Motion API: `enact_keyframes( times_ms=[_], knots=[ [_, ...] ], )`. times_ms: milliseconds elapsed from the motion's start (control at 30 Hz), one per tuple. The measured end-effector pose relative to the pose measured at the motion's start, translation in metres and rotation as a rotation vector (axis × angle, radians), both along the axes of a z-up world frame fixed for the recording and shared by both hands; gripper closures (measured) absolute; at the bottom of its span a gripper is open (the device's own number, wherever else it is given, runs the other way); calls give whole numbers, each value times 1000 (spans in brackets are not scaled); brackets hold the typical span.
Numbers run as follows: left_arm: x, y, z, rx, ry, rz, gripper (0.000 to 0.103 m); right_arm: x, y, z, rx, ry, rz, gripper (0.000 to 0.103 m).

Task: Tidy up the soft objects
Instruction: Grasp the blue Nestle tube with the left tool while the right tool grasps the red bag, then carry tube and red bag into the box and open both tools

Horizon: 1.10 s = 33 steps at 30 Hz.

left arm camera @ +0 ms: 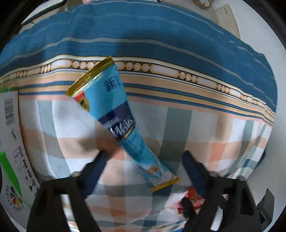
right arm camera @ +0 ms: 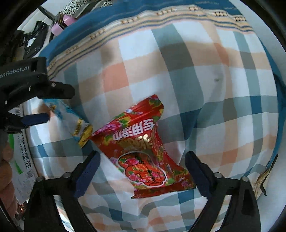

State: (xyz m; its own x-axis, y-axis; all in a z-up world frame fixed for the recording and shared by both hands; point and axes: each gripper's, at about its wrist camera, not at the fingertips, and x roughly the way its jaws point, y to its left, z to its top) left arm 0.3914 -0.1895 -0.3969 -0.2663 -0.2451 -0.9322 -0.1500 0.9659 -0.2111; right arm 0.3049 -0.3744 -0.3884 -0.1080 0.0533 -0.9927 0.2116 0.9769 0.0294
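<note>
A light-blue snack pouch with gold ends (left arm camera: 118, 114) lies on a checked cloth (left arm camera: 196, 128). Its narrow end lies between the fingers of my left gripper (left arm camera: 144, 157), which is open just above it. A red flowered snack bag (right arm camera: 141, 148) lies on the same cloth (right arm camera: 205, 80), between the open fingers of my right gripper (right arm camera: 141, 157). The blue pouch's end (right arm camera: 78, 125) touches the red bag's left corner. The left gripper's body (right arm camera: 26, 82) shows at the left of the right wrist view. A corner of the red bag (left arm camera: 192, 198) shows beside the left gripper's right finger.
The cloth has a blue striped border (left arm camera: 143, 35) at its far side. A white printed carton (left arm camera: 12, 142) lies at the left edge of the cloth. A grey box (left arm camera: 227, 19) and a round tin (left arm camera: 202, 3) sit beyond the cloth. Dark bags (right arm camera: 34, 35) lie far left.
</note>
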Motion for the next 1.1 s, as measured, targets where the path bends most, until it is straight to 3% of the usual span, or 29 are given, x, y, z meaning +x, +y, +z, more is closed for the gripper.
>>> enact_keyframes(
  times_ms=[67, 233, 600, 800, 1100],
  knots=[
    [0, -1, -1, 32, -4, -18, 49, -1, -2, -8, 5, 19, -18, 28],
    [-1, -1, 3, 52, -30, -36, 74, 0, -4, -15, -6, 31, -31, 39],
    [-9, -3, 22, 56, -82, -59, 89, 2, 15, -10, -38, 22, -20, 53],
    [-27, 7, 65, 18, -152, -79, 90, -1, 26, 13, -3, -21, -23, 54],
    [-75, 42, 149, -71, -279, -101, 90, -26, 61, 86, 58, -129, 37, 55]
  ],
)
